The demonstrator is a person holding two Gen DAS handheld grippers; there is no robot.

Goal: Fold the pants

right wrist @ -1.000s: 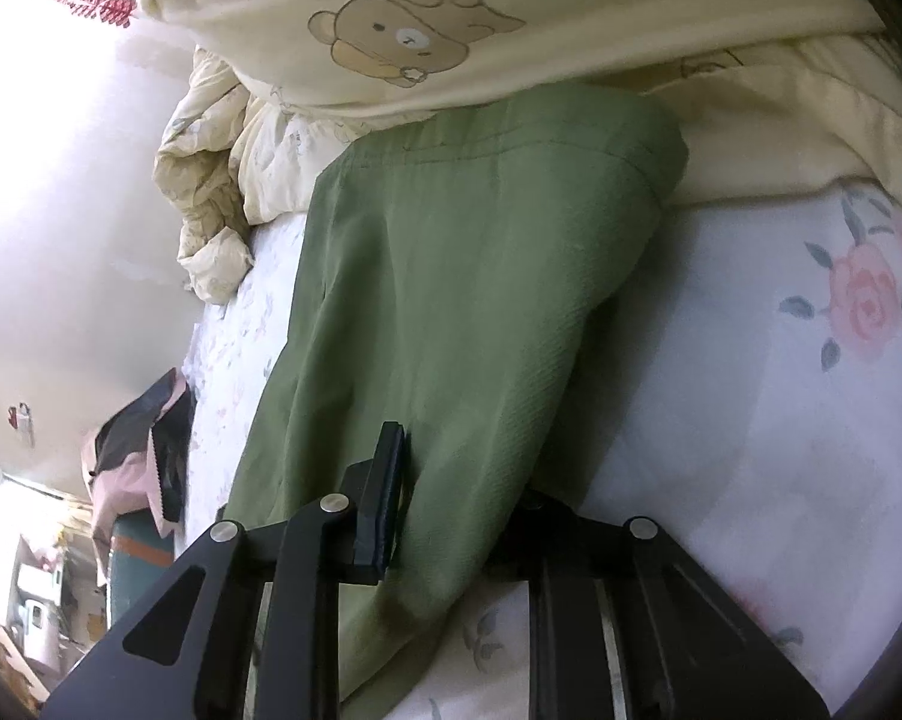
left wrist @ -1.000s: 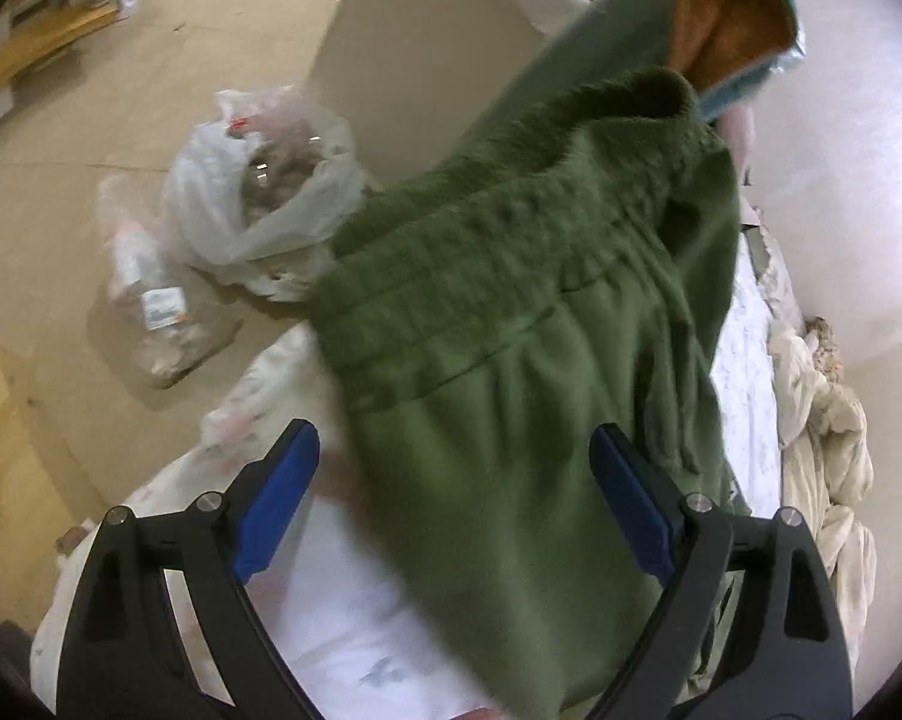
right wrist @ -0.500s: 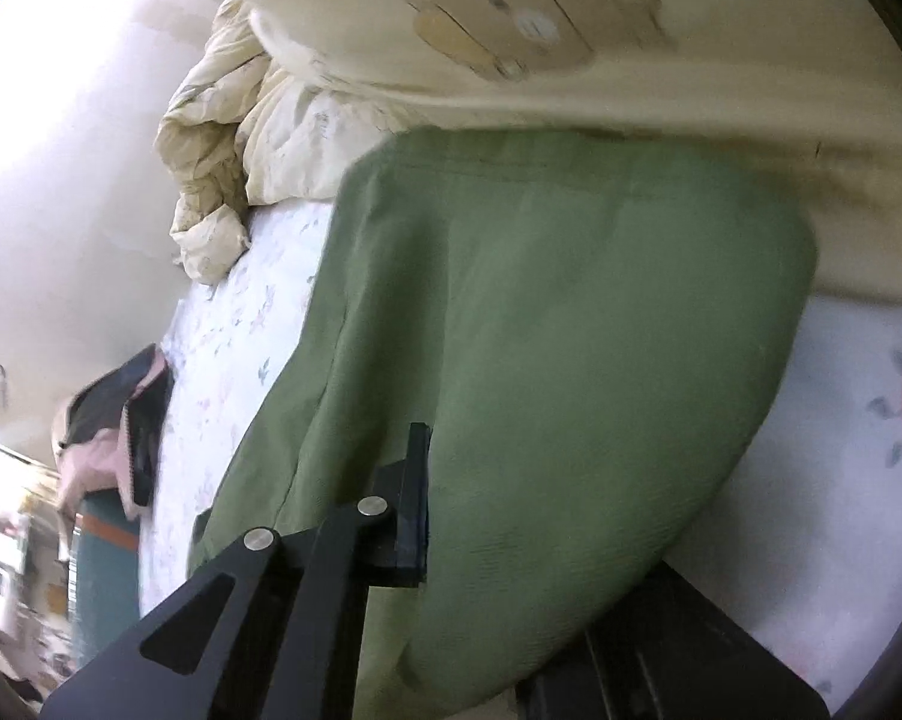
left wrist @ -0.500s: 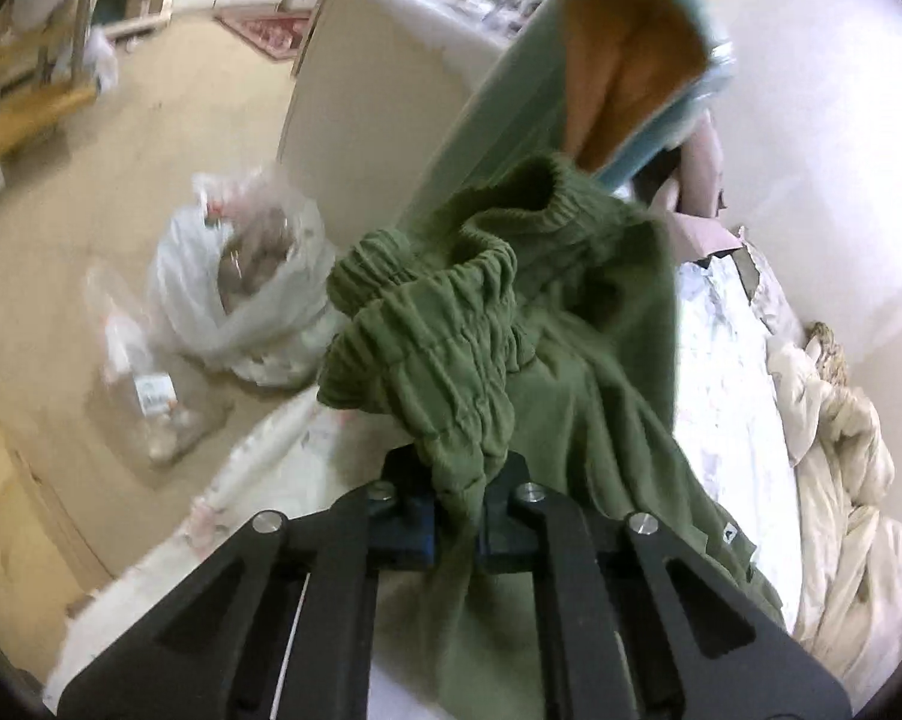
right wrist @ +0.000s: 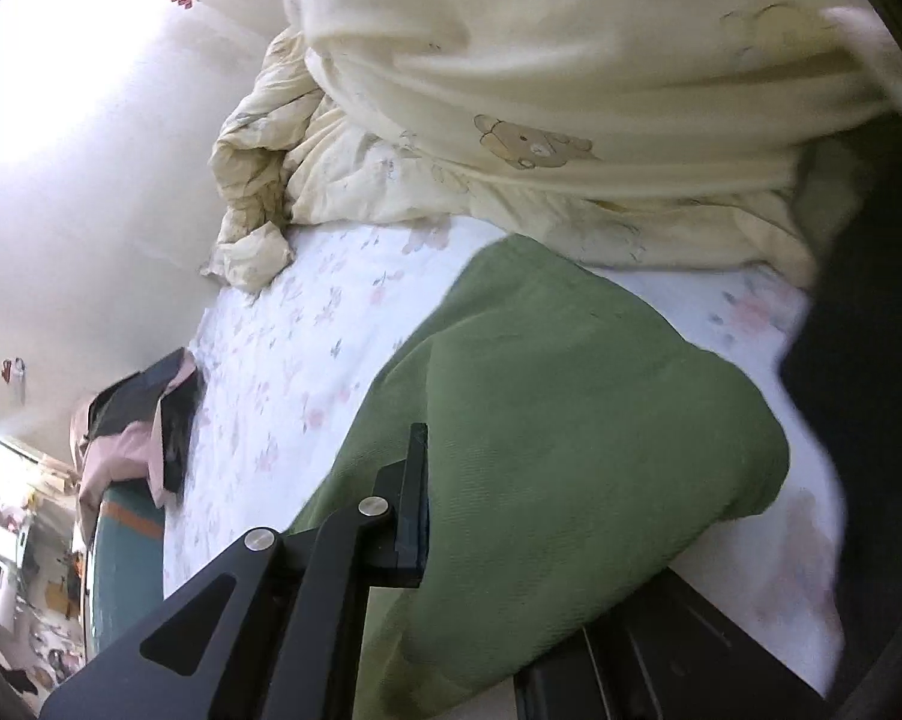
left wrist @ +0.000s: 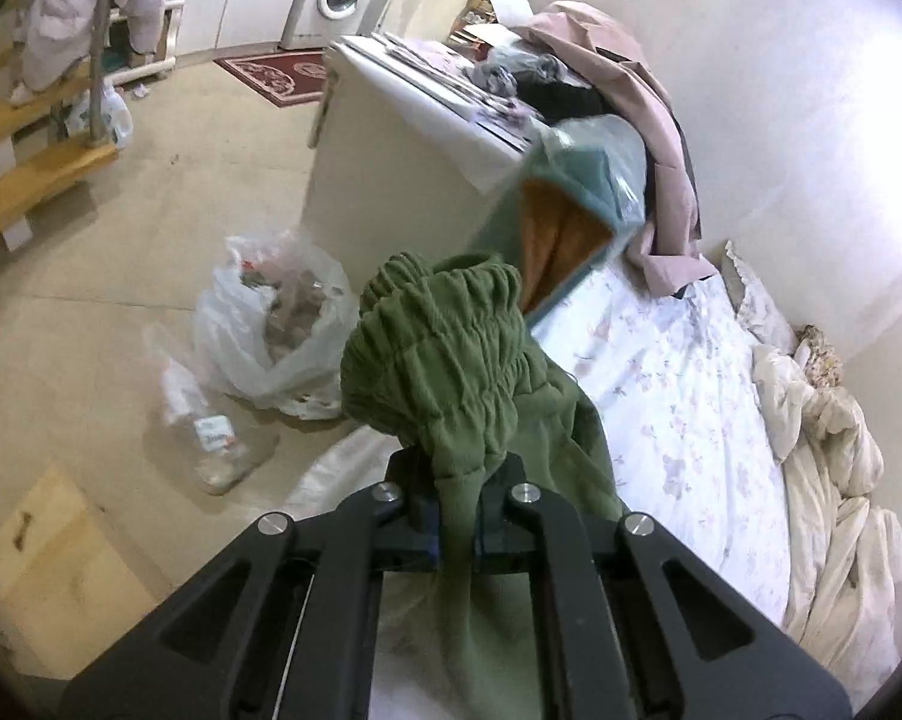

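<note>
With the left gripper (left wrist: 455,516) clamped on the green pants' (left wrist: 444,360) bunched waistband and the right gripper (right wrist: 481,516) pinching a leg beyond its fingers, keep both ends taut and level.

My left wrist camera sits raised over the bed's corner, looking along the left gripper (left wrist: 457,531) toward 12 o'clock, the floor (left wrist: 120,276) at 9 and the floral sheet (left wrist: 679,396) at 3. My right wrist camera lies low and rolled, close over the same sheet (right wrist: 282,360), facing the cream quilt (right wrist: 571,120). Both share the green pants (left wrist: 444,360) (right wrist: 571,420).
</note>
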